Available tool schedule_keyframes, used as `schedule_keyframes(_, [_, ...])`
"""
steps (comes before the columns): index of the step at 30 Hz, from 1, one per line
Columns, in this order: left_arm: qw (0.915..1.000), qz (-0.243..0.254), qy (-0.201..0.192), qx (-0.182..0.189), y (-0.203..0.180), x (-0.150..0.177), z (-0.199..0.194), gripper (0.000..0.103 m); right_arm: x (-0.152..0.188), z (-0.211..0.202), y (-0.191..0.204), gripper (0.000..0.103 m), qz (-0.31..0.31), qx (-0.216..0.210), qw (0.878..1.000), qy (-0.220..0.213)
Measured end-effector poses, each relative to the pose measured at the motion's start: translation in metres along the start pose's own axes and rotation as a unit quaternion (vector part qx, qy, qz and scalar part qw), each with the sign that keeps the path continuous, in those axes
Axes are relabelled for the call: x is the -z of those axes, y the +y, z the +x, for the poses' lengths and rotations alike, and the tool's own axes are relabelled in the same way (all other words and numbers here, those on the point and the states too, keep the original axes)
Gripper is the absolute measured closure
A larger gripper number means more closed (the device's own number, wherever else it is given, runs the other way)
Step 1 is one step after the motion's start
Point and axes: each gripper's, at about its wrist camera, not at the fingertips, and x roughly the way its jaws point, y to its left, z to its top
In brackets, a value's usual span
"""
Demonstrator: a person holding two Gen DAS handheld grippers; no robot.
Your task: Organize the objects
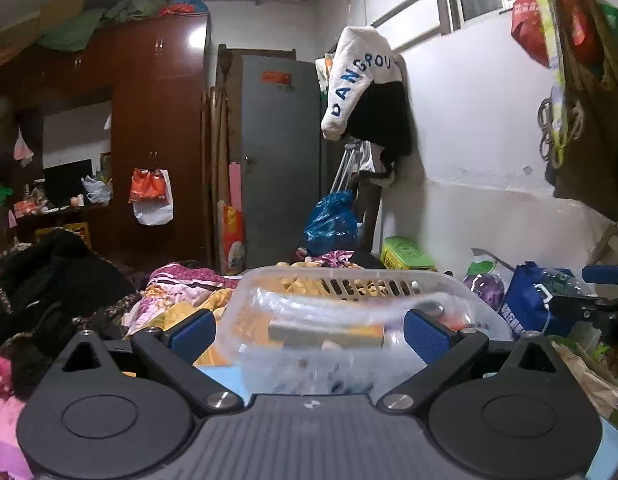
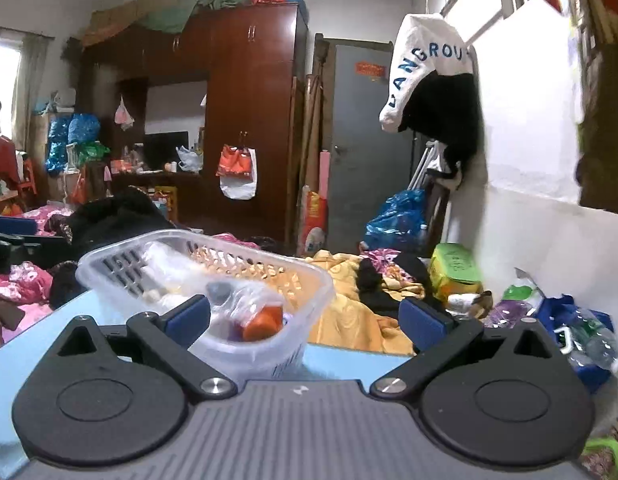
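Cluttered bedroom, seen low from both wrist cameras: a tall reddish-brown wooden wardrobe (image 2: 249, 100) with bundles piled on top stands far ahead of both grippers, a grey metal door (image 1: 281, 160) beside it, and a white garment with blue letters (image 1: 359, 80) hangs from a rail up on the white wall to the right. Heaped floral and yellow bedding (image 2: 349, 312) fills the middle ground, with a crumpled blue plastic bag (image 1: 333, 220) beyond it near the door.

Close under the cameras lies a pale blue counter (image 2: 341, 354). On it sits a clear plastic basket with slotted sides (image 1: 349, 284), directly ahead of the left gripper (image 1: 309, 330) and between its two blue pads, neither of which presses on it. The left gripper's jaws stand spread wide. Inside the basket are clear plastic wrappings and a flat beige block (image 1: 325, 332); the rest is blurred.

From the right gripper (image 2: 307, 316) the same basket (image 2: 121, 254) sits ahead and to the left, its near corner just behind the left pad; whether they touch I cannot tell. An orange-capped item (image 2: 263, 322) in clear wrapping shows at that corner. The right gripper's jaws are likewise spread wide with nothing gripped between them; only the counter edge and yellow bedding show through the gap.

Further right of both grippers lie a green and yellow box (image 2: 455, 272) and a blue bag holding clear plastic bottles (image 2: 585, 332).
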Motion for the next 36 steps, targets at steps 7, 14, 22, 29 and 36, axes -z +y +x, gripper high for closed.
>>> schedule_keyframes(7, [0.9997,-0.005,-0.025,0.004,-0.009,0.032,-0.080,0.002,0.025,-0.047,0.012,0.000,0.054,-0.053,0.997,0.022])
schedule_keyframes(14, [0.9990,-0.013,-0.039,0.018,-0.035,0.065,-0.101,0.002,0.047,-0.045,0.031,0.000,0.042,-0.051,0.997,0.028])
schedule_keyframes(22, [0.9997,0.004,-0.010,0.023,-0.050,0.076,-0.086,0.002,0.053,-0.045,0.026,0.000,0.045,-0.045,0.998,0.021])
schedule_keyframes(29, [0.9996,0.016,0.004,0.023,-0.064,0.087,-0.081,0.002,0.060,-0.044,0.027,0.000,0.044,-0.040,0.998,0.021])
schedule_keyframes(36, [0.9995,0.018,0.003,0.024,-0.070,0.088,-0.081,0.002,0.063,-0.052,0.030,0.000,0.037,-0.040,0.998,0.008])
